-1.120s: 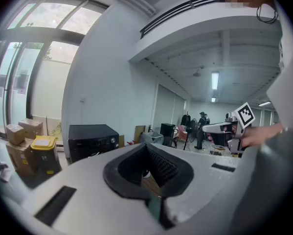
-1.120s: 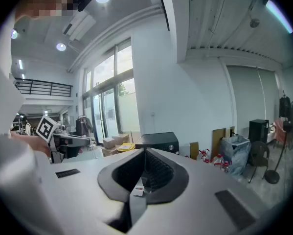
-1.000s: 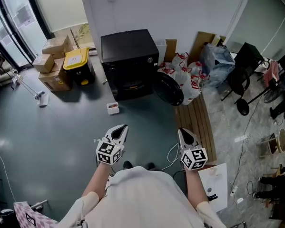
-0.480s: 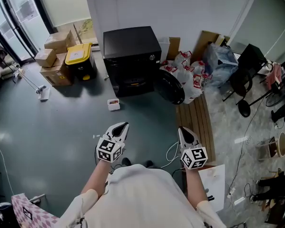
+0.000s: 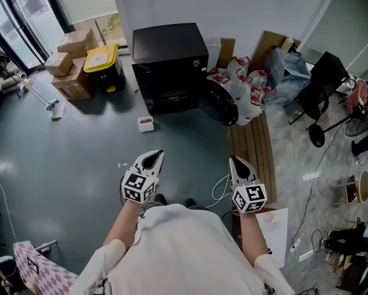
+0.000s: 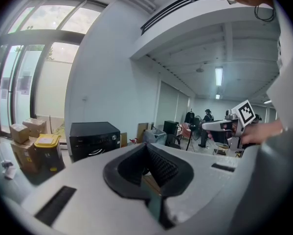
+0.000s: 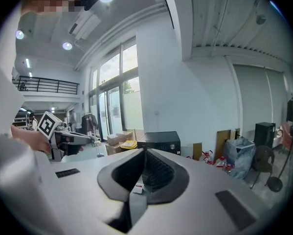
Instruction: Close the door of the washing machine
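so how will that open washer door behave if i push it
The door looks like a rigid round panel, so it probably won't flex. It hangs open at the washer's front right, seemingly hinged there, so a push should swing it shut rather than slide it. The boxy washer looks heavy and should stay put.

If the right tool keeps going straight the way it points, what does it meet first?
Probably the washing machine, near its open door: the right tool lines up with it across the floor. Depth is unclear; tilted down, it might reach floor first.

Lab/storeroom-type space: cardboard boxes point(image 5: 74, 42), bags point(image 5: 246, 94), office chair point(image 5: 315, 94), bare floor point(image 5: 73, 158).
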Tool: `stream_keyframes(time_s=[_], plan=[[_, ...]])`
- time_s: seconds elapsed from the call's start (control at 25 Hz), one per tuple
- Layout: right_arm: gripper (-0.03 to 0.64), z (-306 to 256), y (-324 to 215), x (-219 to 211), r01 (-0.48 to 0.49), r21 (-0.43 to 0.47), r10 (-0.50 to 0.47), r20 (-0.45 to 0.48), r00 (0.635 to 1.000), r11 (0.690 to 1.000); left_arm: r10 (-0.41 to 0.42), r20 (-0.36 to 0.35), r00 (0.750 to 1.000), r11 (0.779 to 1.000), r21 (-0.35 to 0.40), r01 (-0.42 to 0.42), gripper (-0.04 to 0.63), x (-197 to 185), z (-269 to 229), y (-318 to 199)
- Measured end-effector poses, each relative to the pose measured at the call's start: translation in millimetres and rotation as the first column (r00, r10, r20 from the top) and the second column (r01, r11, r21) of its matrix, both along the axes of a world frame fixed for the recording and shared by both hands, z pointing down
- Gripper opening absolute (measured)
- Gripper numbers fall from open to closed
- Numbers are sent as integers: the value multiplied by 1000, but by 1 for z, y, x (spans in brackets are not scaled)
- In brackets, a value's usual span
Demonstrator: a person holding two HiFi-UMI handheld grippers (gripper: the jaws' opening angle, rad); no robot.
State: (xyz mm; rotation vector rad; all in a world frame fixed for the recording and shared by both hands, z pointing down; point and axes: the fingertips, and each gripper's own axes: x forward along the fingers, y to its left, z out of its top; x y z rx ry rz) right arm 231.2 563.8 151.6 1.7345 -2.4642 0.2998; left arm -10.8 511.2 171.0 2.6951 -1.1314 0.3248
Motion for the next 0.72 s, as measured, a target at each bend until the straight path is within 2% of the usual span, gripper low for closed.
stream_keyframes(time_s=[0.44,0.52,0.6,0.72], plan=[[41,19,-3,14,34,-20,-34,13,999,999,-36,22,999,999,-25,36,9,9,19,6],[57,25,-5,15,35,-27,-35,19,999,999,-37,25,999,999,-24,38,9,10,22,4],[111,29,-10,13,34,-36,-33,23,999,999,-37,29,999,999,-25,38,9,7,24,-1],[124,33,-22,10,30,-51,-29,23,999,998,-28,40,999,999,-29,30,9,2,27,-14]])
